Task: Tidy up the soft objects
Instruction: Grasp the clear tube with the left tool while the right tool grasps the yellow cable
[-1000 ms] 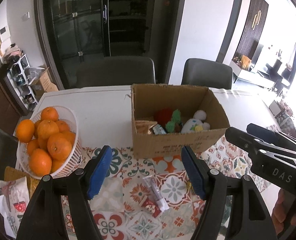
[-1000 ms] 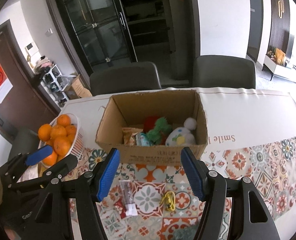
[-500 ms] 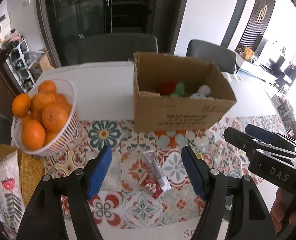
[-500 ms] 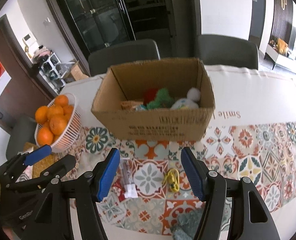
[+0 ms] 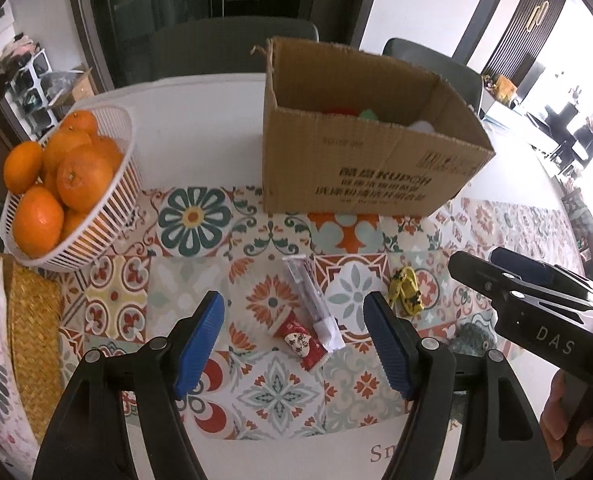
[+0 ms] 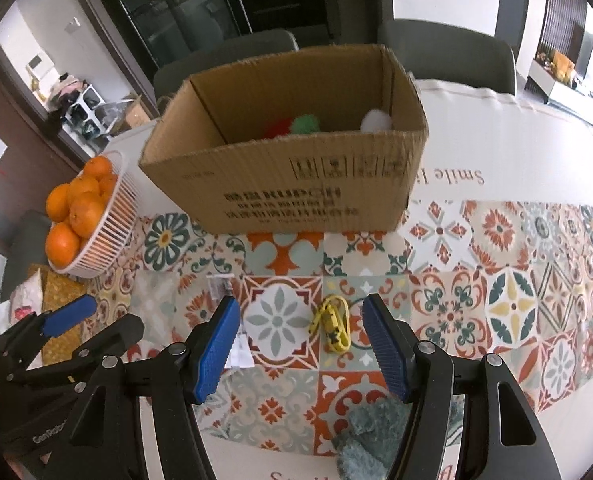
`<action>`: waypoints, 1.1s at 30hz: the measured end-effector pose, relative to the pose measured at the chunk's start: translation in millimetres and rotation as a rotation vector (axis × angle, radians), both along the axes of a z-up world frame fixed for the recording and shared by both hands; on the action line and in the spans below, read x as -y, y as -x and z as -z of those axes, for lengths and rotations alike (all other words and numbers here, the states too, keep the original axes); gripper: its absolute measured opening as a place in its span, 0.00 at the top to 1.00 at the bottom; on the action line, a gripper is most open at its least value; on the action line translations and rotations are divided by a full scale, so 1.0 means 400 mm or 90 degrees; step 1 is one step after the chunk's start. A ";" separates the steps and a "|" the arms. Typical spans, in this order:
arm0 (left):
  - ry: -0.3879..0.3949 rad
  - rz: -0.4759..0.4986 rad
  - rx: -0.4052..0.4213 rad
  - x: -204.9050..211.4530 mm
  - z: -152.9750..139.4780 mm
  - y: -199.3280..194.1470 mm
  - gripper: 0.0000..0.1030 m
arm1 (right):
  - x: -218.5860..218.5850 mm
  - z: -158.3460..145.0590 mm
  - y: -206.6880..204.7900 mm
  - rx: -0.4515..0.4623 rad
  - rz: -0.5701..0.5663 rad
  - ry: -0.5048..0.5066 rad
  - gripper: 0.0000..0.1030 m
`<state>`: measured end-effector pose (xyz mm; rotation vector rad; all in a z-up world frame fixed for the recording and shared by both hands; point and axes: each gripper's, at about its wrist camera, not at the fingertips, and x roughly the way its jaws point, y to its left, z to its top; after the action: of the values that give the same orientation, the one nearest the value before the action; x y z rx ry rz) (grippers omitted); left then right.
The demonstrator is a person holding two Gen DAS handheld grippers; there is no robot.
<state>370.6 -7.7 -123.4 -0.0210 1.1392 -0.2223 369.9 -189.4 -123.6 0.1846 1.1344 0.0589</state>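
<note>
An open cardboard box [image 5: 368, 168] [image 6: 292, 188] stands on the patterned tablecloth; red, green and white plush tops [image 6: 304, 124] peek over its rim. In front of it lie a small red packet [image 5: 302, 344], a clear wrapped tube [image 5: 312, 300], a yellow toy [image 5: 406, 294] [image 6: 332, 322] and a teal fuzzy cloth [image 6: 372, 436] [image 5: 470, 340]. My left gripper [image 5: 292, 344] hangs open above the red packet and tube. My right gripper [image 6: 300, 344] is open too, above the table with the yellow toy just inside its right finger. Nothing is held.
A white basket of oranges [image 5: 62, 184] [image 6: 86, 216] stands at the left, beside a woven mat [image 5: 32, 340] and printed pouch. Dark chairs [image 6: 448, 54] stand behind the table. The white table edge runs along the near side. A hand [image 5: 572, 408] holds the right tool.
Both grippers have sunk toward the table and tipped further down; the box and small items now look larger and nearer. The box's contents are mostly hidden behind its front wall. Jaws unchanged.
</note>
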 end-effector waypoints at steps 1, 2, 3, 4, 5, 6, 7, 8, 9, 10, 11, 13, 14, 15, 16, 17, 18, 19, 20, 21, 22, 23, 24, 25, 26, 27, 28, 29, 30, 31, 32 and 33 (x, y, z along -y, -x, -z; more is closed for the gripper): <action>0.000 0.000 -0.004 0.001 0.007 0.000 0.31 | 0.001 0.007 -0.001 -0.004 0.000 -0.001 0.37; -0.001 0.001 -0.008 0.003 0.013 -0.001 0.31 | 0.002 0.015 -0.002 -0.010 0.000 0.000 0.37; -0.003 0.000 -0.013 0.004 0.020 -0.002 0.31 | 0.003 0.024 -0.003 -0.015 0.000 0.001 0.37; -0.002 0.000 -0.017 0.004 0.026 -0.004 0.31 | 0.003 0.028 -0.004 -0.019 0.000 0.001 0.37; -0.001 0.001 -0.023 0.005 0.033 -0.006 0.31 | 0.004 0.035 -0.004 -0.023 0.000 0.003 0.37; -0.001 0.001 -0.028 0.006 0.041 -0.008 0.31 | 0.005 0.041 -0.006 -0.026 -0.001 0.003 0.37; 0.000 0.002 -0.034 0.008 0.050 -0.010 0.31 | 0.006 0.047 -0.006 -0.030 -0.001 0.003 0.37; -0.001 0.003 -0.039 0.009 0.057 -0.012 0.31 | 0.007 0.054 -0.009 -0.035 -0.002 0.004 0.37; -0.002 0.004 -0.044 0.010 0.063 -0.014 0.31 | 0.008 0.059 -0.011 -0.039 -0.001 0.005 0.37; -0.004 0.005 -0.049 0.011 0.070 -0.017 0.31 | 0.010 0.067 -0.014 -0.045 0.000 0.006 0.37; -0.005 0.006 -0.053 0.013 0.076 -0.020 0.31 | 0.012 0.072 -0.016 -0.049 0.000 0.006 0.37; -0.008 0.008 -0.062 0.014 0.089 -0.024 0.31 | 0.015 0.082 -0.024 -0.057 0.001 0.006 0.37; -0.009 0.009 -0.066 0.014 0.097 -0.025 0.31 | 0.017 0.088 -0.028 -0.064 0.003 0.006 0.37; -0.008 0.009 -0.071 0.014 0.103 -0.027 0.31 | 0.020 0.095 -0.034 -0.072 0.007 0.003 0.37; -0.007 0.010 -0.073 0.013 0.108 -0.029 0.31 | 0.024 0.100 -0.039 -0.078 0.011 0.001 0.37; -0.006 0.010 -0.077 0.013 0.114 -0.032 0.31 | 0.026 0.104 -0.042 -0.082 0.014 0.000 0.37; -0.008 0.009 -0.082 0.012 0.120 -0.036 0.31 | 0.029 0.107 -0.046 -0.086 0.018 -0.001 0.37; -0.008 0.008 -0.084 0.012 0.124 -0.039 0.31 | 0.031 0.112 -0.051 -0.089 0.019 -0.002 0.37; -0.009 0.007 -0.087 0.012 0.128 -0.043 0.31 | 0.033 0.115 -0.054 -0.092 0.020 -0.003 0.37; -0.008 0.006 -0.090 0.011 0.133 -0.044 0.31 | 0.034 0.120 -0.057 -0.097 0.020 -0.005 0.37; -0.006 0.006 -0.095 0.011 0.138 -0.045 0.30 | 0.034 0.126 -0.059 -0.101 0.018 -0.007 0.37; -0.003 0.005 -0.100 0.012 0.143 -0.049 0.31 | 0.035 0.135 -0.063 -0.108 0.016 -0.009 0.37; -0.002 0.003 -0.108 0.013 0.150 -0.055 0.31 | 0.036 0.143 -0.065 -0.115 0.016 -0.011 0.37; -0.003 -0.003 -0.115 0.012 0.157 -0.058 0.31 | 0.038 0.153 -0.069 -0.123 0.016 -0.016 0.37; -0.002 -0.007 -0.120 0.013 0.162 -0.061 0.31 | 0.038 0.160 -0.072 -0.127 0.015 -0.019 0.37; 0.002 -0.007 -0.126 0.014 0.169 -0.064 0.31 | 0.039 0.170 -0.074 -0.133 0.013 -0.021 0.37; 0.006 -0.006 -0.134 0.016 0.177 -0.067 0.31 | 0.039 0.178 -0.076 -0.138 0.012 -0.023 0.37; 0.009 -0.008 -0.146 0.017 0.189 -0.071 0.31 | 0.040 0.184 -0.077 -0.141 0.012 -0.023 0.37; 0.011 -0.011 -0.154 0.018 0.198 -0.073 0.31 | 0.041 0.190 -0.078 -0.145 0.013 -0.023 0.37; 0.016 -0.013 -0.164 0.019 0.209 -0.076 0.31 | 0.042 0.197 -0.079 -0.148 0.014 -0.023 0.37; 0.019 -0.012 -0.169 0.021 0.216 -0.077 0.31 | 0.044 0.205 -0.081 -0.152 0.015 -0.023 0.37; 0.021 -0.011 -0.175 0.024 0.224 -0.080 0.31 | 0.045 0.210 -0.083 -0.155 0.016 -0.023 0.37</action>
<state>402.7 -17.3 -213.1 -0.0937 1.4078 -0.2276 402.9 -207.4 -207.4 0.2437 1.3733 0.0349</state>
